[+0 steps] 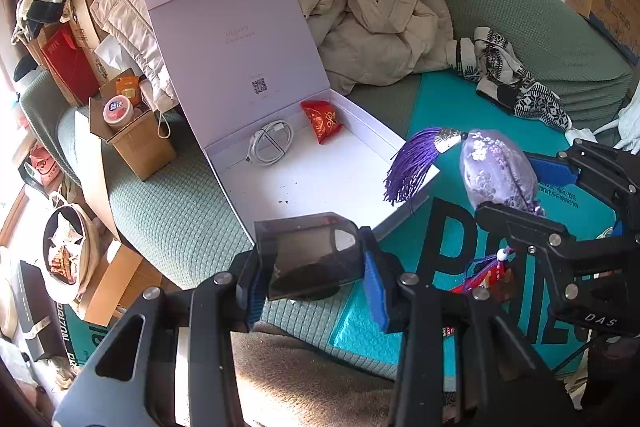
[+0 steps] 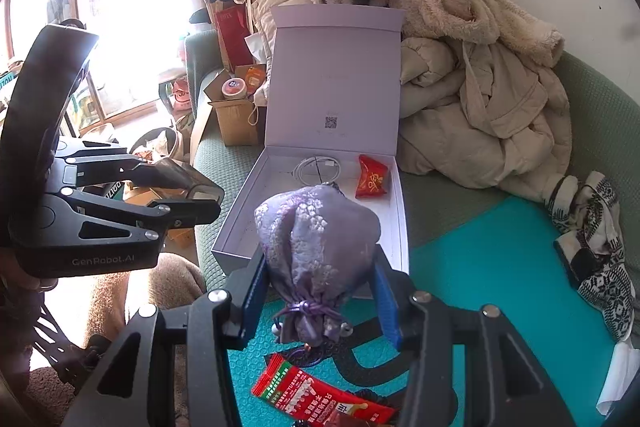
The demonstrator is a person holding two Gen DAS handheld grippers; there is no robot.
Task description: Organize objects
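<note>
The left gripper [image 1: 314, 263] is clamped on a smoky transparent case [image 1: 310, 253], held above the near edge of the open white box [image 1: 360, 187]. To its right, the right gripper [image 2: 316, 293] squeezes a purple brocade pouch [image 2: 316, 239] with a tassel [image 1: 410, 165], lifted over the teal mat [image 2: 500, 267]. Inside the box lie a coiled white cable [image 1: 272, 143] and a red packet [image 1: 323, 121] at the far end.

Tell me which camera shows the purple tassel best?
The left wrist view: the purple tassel hangs there in full, fanned out from the pouch held in the right gripper. In the right wrist view the pouch hides the tassel.
</note>
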